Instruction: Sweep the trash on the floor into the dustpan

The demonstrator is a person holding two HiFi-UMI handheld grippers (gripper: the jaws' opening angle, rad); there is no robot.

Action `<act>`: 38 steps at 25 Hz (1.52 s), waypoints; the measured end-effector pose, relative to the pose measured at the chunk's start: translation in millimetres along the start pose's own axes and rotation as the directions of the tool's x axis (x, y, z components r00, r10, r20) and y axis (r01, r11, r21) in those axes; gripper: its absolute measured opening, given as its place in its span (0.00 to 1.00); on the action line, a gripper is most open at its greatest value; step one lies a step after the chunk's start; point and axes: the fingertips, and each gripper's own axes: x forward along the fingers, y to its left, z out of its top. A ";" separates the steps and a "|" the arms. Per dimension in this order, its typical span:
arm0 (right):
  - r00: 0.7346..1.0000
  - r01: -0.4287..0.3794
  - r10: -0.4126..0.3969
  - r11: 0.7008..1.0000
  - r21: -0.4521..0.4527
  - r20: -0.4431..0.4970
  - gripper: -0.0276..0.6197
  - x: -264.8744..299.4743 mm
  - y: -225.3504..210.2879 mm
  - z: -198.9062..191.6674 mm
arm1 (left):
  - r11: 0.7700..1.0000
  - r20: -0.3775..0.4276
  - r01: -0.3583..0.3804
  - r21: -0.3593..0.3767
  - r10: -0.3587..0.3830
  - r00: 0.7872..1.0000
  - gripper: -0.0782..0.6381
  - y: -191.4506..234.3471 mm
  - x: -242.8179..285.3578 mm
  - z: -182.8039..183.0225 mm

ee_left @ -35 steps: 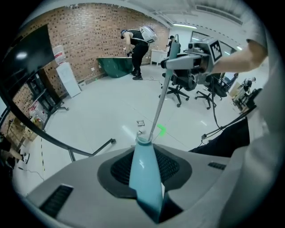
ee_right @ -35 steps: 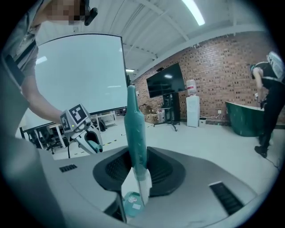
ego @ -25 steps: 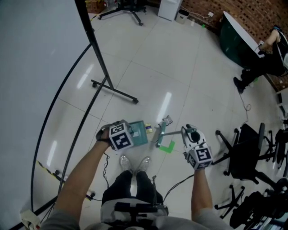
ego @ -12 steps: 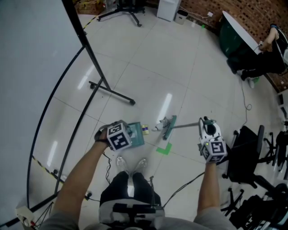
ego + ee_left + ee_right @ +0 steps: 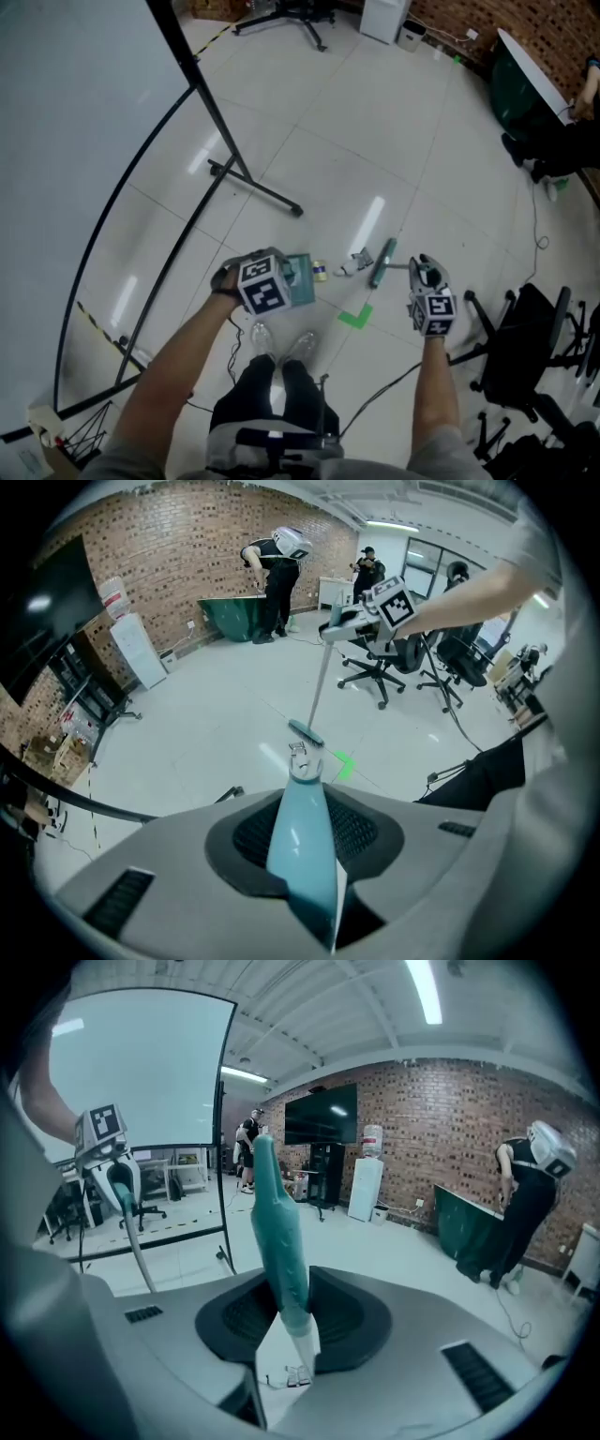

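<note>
Right gripper (image 5: 421,269) has swung the broom (image 5: 382,262) out from beside the dustpan (image 5: 302,279): its head, a second ago close by the pan's mouth just above the green tape (image 5: 355,317), now sits right of the crumpled trash (image 5: 362,255), which lies between head and pan. Handle shows shorter, gripper drawn nearer the head

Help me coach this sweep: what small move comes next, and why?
Probably drag the teal long-handled broom, held in the right tool, toward the teal plastic dustpan in the left tool: the crumpled grey scrap and small yellow bit lie between them.
</note>
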 end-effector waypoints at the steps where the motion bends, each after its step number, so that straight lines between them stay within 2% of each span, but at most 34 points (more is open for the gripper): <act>1: 1.000 -0.014 0.014 1.000 0.017 -0.003 0.19 -0.7 6.5 -5.4 | 1.000 0.000 0.002 -0.001 -0.002 1.000 0.24 -0.1 0.3 -0.3; 8: 0.990 -0.141 0.141 0.988 0.063 0.008 0.20 -1.6 39.4 -1.2 | 1.000 -0.001 0.005 -0.009 -0.005 1.000 0.24 3.6 -0.9 -5.0; 13: 0.985 -0.171 0.166 0.974 0.149 0.048 0.20 0.1 64.1 6.8 | 1.000 -0.005 0.001 -0.009 -0.002 1.000 0.24 8.2 -2.6 -7.8; 19: 0.966 -0.251 0.229 0.942 0.222 0.121 0.21 -3.1 101.5 18.9 | 1.000 0.002 0.006 -0.010 -0.006 1.000 0.24 6.8 -2.0 -10.2; 24: 0.944 -0.320 0.275 0.899 0.300 0.183 0.21 -3.9 128.9 30.5 | 1.000 0.007 0.007 -0.015 -0.007 1.000 0.24 4.7 -3.7 -12.5; 30: 0.918 -0.384 0.329 0.877 0.289 0.221 0.22 -7.7 164.7 44.9 | 1.000 0.013 0.004 -0.021 -0.004 1.000 0.24 4.1 -5.0 -19.0; 34: 0.909 -0.398 0.327 0.866 0.302 0.260 0.22 -13.4 169.1 60.7 | 1.000 0.012 0.002 -0.025 -0.002 1.000 0.24 2.3 -5.2 -20.5; 38: 0.889 -0.437 0.348 0.840 0.323 0.299 0.21 -16.8 179.0 73.8 | 1.000 0.014 -0.001 -0.030 0.002 1.000 0.24 -0.2 -5.6 -25.7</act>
